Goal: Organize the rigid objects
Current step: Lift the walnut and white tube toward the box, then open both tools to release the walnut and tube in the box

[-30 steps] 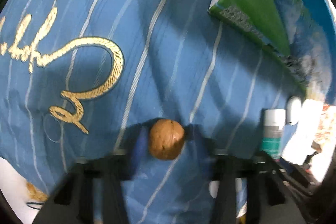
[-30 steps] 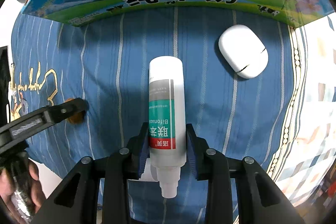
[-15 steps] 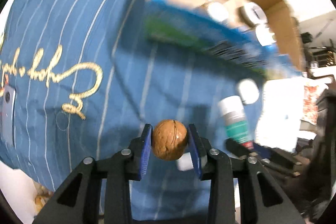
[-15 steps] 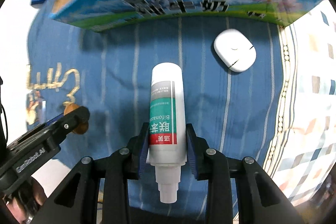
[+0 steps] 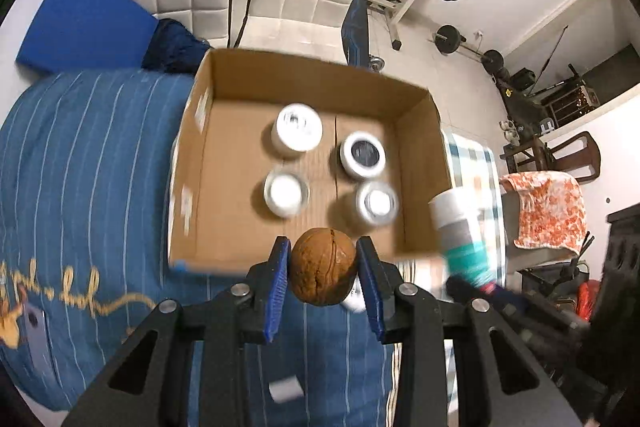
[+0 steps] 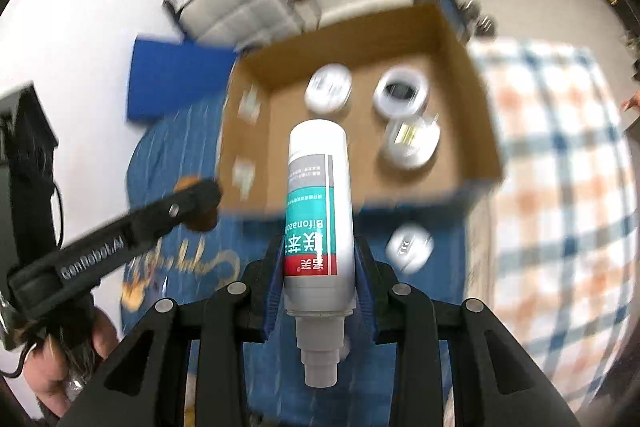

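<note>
Walnut pinched in left tongs, white spray bottle clamped in right tongs, both above open cardboard box holding four jars.

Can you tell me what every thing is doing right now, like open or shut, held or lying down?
left gripper: shut on the walnut.
walnut: held in the air.
right gripper: shut on the spray bottle.
spray bottle: held, nozzle toward the camera.
cardboard box: open on top.
four round containers: upright inside the box.
white case: lying on the blue cloth.
</note>
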